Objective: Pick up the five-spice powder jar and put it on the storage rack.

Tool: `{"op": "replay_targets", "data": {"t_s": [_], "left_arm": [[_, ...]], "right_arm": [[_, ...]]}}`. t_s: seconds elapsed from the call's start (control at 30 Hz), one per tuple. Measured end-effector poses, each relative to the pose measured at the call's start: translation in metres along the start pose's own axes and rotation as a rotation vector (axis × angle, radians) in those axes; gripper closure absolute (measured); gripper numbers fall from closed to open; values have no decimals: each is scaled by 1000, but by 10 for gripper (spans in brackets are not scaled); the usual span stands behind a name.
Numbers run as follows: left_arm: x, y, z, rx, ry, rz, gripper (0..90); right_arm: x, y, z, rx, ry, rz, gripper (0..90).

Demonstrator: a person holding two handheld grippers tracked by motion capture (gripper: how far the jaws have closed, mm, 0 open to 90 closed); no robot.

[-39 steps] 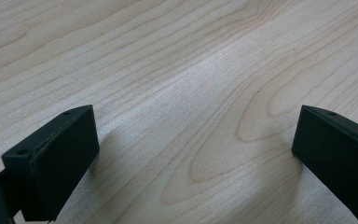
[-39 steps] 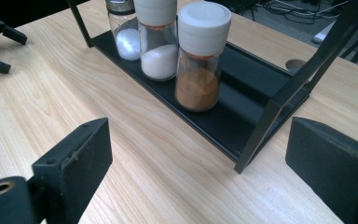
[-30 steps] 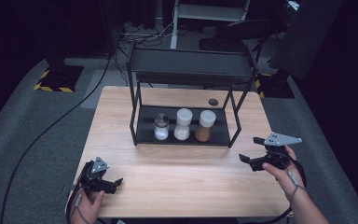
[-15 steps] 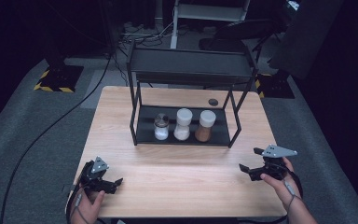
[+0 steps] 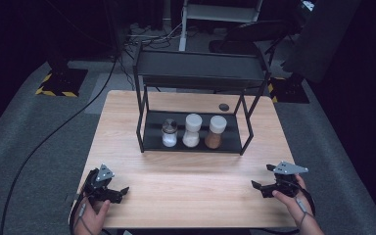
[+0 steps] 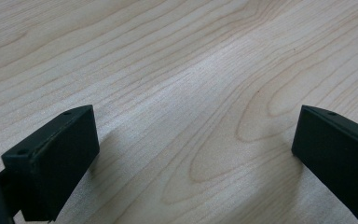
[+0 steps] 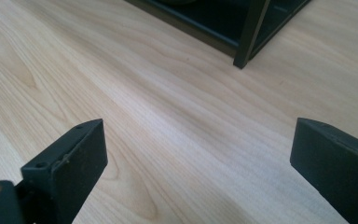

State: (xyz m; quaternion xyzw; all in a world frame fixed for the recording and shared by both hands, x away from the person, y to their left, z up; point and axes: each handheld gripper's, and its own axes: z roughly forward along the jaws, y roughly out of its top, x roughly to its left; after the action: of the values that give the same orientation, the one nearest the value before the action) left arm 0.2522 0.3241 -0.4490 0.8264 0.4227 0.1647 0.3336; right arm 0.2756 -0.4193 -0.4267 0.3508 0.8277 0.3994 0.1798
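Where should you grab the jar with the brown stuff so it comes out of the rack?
Probably by its white cap, coming in from the front, the person's side. The brown jar stands upright at the right end of the rack's bottom shelf, close beside the middle jar, so a side approach looks cramped. The front is open, and the right gripper is open and nearest.

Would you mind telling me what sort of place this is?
Probably a lab or recording studio: a wooden table on grey carpet, dark surroundings, floor cables, and hazard-striped stand bases.
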Motion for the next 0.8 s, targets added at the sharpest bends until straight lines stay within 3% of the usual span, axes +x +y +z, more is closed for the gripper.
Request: {"op": "replay_targets", "data": {"t_s": [0.53, 0.63, 0.8], "left_arm": [[0, 0, 0, 0, 0, 0, 0], [0, 0, 0, 0, 0, 0, 0], [0, 0, 0, 0, 0, 0, 0]], "right_arm": [[-2, -28, 7, 36, -12, 52, 39], [-5, -25, 8, 73, -4, 48, 39], [1, -23, 8, 94, -36, 40, 36]]}}
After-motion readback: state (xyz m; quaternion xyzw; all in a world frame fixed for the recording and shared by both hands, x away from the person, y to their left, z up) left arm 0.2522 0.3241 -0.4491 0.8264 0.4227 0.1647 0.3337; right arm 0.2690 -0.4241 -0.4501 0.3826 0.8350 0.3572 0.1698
